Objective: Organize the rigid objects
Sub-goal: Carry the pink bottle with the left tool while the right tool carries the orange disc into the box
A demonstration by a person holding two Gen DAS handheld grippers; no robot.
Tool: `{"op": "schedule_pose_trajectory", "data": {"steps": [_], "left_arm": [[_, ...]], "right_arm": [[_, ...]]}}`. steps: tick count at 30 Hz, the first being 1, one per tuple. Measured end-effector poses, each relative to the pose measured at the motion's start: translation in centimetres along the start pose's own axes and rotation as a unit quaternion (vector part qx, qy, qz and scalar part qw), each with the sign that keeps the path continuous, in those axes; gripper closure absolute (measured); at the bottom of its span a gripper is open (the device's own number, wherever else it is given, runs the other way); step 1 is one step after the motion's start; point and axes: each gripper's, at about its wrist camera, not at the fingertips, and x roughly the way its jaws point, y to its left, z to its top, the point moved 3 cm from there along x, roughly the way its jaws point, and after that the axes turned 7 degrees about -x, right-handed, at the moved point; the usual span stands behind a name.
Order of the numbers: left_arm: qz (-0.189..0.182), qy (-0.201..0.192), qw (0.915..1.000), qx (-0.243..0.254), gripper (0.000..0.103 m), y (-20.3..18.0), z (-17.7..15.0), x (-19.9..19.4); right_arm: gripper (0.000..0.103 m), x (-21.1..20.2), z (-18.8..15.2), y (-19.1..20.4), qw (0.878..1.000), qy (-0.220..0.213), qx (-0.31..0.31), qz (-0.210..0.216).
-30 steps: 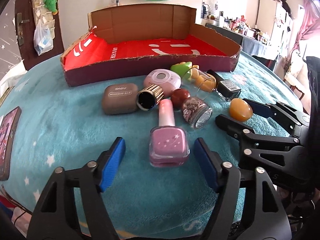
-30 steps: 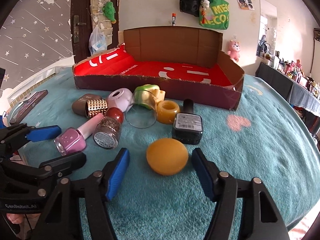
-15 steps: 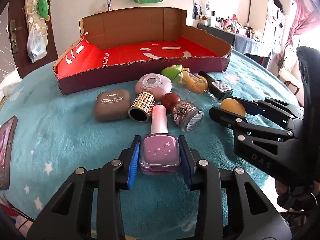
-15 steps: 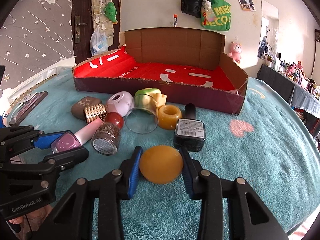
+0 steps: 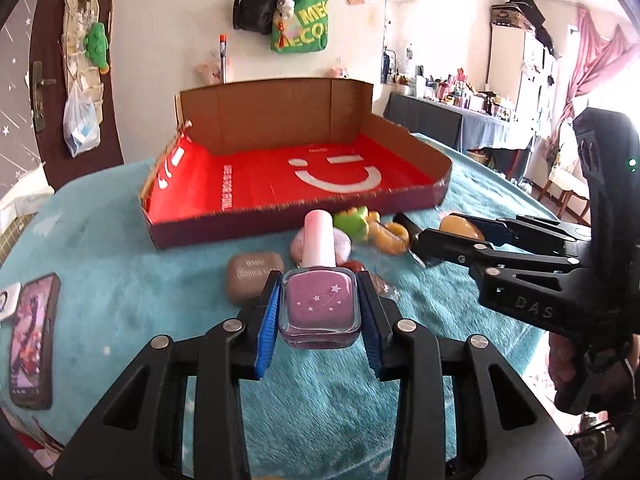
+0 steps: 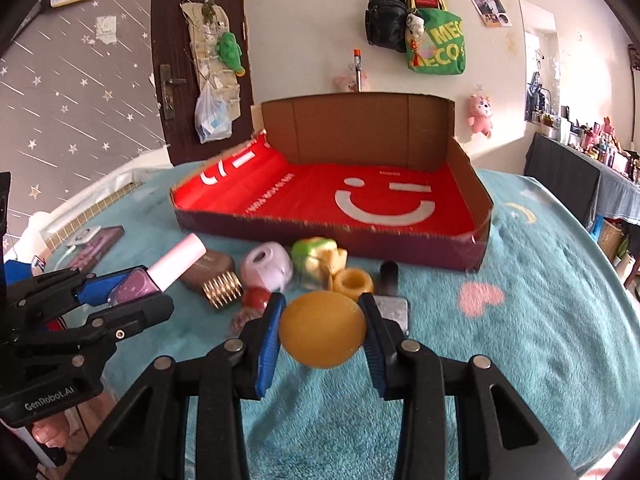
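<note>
My left gripper (image 5: 319, 308) is shut on a pink nail polish bottle (image 5: 319, 304) and holds it above the teal cloth; it also shows in the right wrist view (image 6: 132, 284). My right gripper (image 6: 322, 330) is shut on a yellow-orange ball (image 6: 322, 330), lifted above the cloth, and shows at the right of the left wrist view (image 5: 460, 228). The open red-lined cardboard box (image 6: 320, 196) lies beyond both. Left on the cloth are a brown eye-shadow case (image 5: 256, 276), a gold-ribbed cap (image 6: 222, 290), a pale pink round case (image 6: 266, 266), a green-yellow toy (image 6: 316, 256) and a yellow ring (image 6: 354, 280).
A phone (image 5: 32, 340) lies at the left edge of the round teal-covered table (image 6: 540, 320). A black-capped square bottle (image 6: 390, 280) lies behind the ball. A dark red ball (image 6: 256, 298) sits by the gold cap. A door and wall stand behind the box.
Both grippers closed, the left on the nail polish bottle and the right on the yellow ball, and then lifted them off the cloth toward the box.
</note>
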Motion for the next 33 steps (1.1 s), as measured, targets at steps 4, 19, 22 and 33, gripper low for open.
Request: {"op": "schedule_pose_trajectory", "data": {"steps": [4,19,22,33], "left_arm": [[-0.003,-0.014,0.9999,-0.004,0.069,0.5,1.3,-0.1],[0.010,-0.043,0.9989,0.018,0.069,1.7,6.5,2.0],[0.008,-0.040,0.9990,0.020,0.069,1.9,7.5,2.9],[-0.001,-0.023,0.9996,0.017,0.069,2.7,10.7,6.4]], "right_arm": [[0.063,-0.1,1.3,-0.4,1.000,-0.005,-0.001,0.012],[0.063,1.9,5.1,-1.8,0.999,0.013,-0.007,0.039],[0.063,2.6,6.1,-2.4,0.999,0.019,-0.001,0.046],[0.063,5.8,8.9,-4.2,0.999,0.039,-0.002,0.039]]}}
